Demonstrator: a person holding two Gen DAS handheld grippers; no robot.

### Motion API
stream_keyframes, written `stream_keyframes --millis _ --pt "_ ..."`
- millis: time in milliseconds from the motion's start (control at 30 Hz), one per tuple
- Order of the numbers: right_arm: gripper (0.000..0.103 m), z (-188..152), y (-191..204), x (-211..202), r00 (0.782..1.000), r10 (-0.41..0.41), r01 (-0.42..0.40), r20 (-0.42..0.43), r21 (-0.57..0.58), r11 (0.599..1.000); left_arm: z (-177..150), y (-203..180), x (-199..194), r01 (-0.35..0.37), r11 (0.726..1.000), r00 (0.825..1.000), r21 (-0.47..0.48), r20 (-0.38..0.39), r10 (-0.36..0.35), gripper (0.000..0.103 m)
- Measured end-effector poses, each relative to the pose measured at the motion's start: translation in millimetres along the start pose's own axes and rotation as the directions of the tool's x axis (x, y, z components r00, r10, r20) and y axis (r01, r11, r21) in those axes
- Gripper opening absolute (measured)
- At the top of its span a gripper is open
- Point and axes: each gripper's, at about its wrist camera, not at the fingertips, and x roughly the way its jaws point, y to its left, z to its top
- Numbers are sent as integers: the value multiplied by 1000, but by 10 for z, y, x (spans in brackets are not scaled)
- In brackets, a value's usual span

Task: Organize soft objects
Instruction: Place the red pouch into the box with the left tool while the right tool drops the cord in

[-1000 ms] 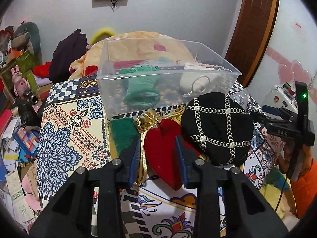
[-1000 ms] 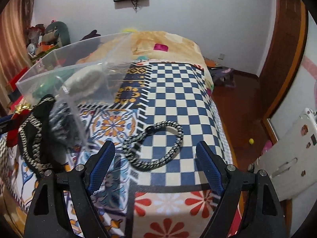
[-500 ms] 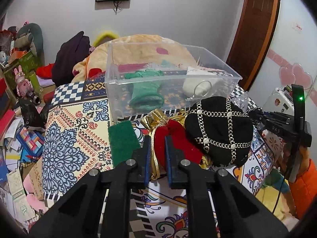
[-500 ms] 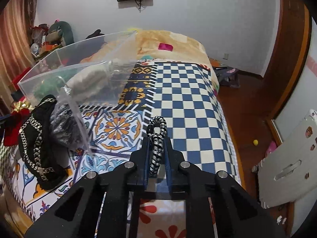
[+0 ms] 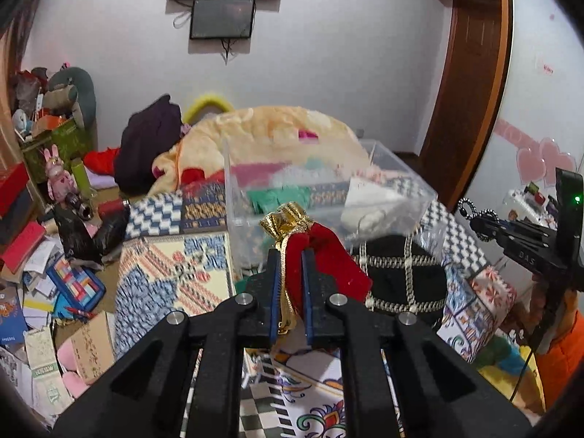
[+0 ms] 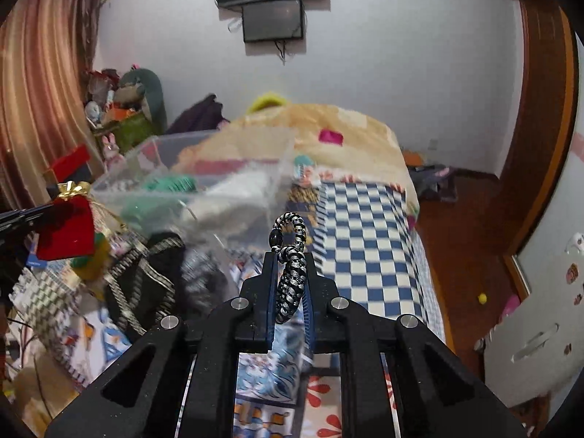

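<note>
My left gripper [image 5: 291, 255] is shut on a red velvet pouch with gold trim [image 5: 321, 252] and holds it lifted above the table, in front of the clear plastic bin [image 5: 412, 186]. The pouch also shows in the right wrist view [image 6: 67, 231]. My right gripper [image 6: 289, 259] is shut on a black-and-white braided cord loop [image 6: 290, 252], raised above the table; it also shows in the left wrist view [image 5: 474, 213]. The bin [image 6: 153, 146] holds green and white soft items.
A black cap with chain pattern [image 5: 405, 277] lies on the patterned tablecloth [image 5: 171, 277] before the bin. A green cloth [image 5: 242, 284] peeks out under my left gripper. Clutter covers the floor at left [image 5: 47, 292]. A blanket heap [image 5: 273, 131] lies behind the bin.
Both grippers closed on their items, then rose from the table: the left with the red pouch, the right with the braided cord. The views are tilted upward now.
</note>
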Motion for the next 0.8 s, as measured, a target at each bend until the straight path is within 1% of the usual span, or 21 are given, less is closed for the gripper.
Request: stream_keyframes --millis 100,267,600,800 --pt "11 95 69 -67 999 17 -17 40 -12 1000 133 1 -73 -6 1000 999 1 45 6 10" --pt "11 247 180 -72 995 49 -47 83 -19 999 322 16 -106 -17 1000 995 -11 94 18 10" --pt "11 496 424 91 986 114 -111 125 -28 993 607 55 35 -27 998 990 -54 140 34 10" --pt "11 643 538 224 982 137 -132 129 -43 990 713 83 189 -38 997 989 -70 140 48 10"
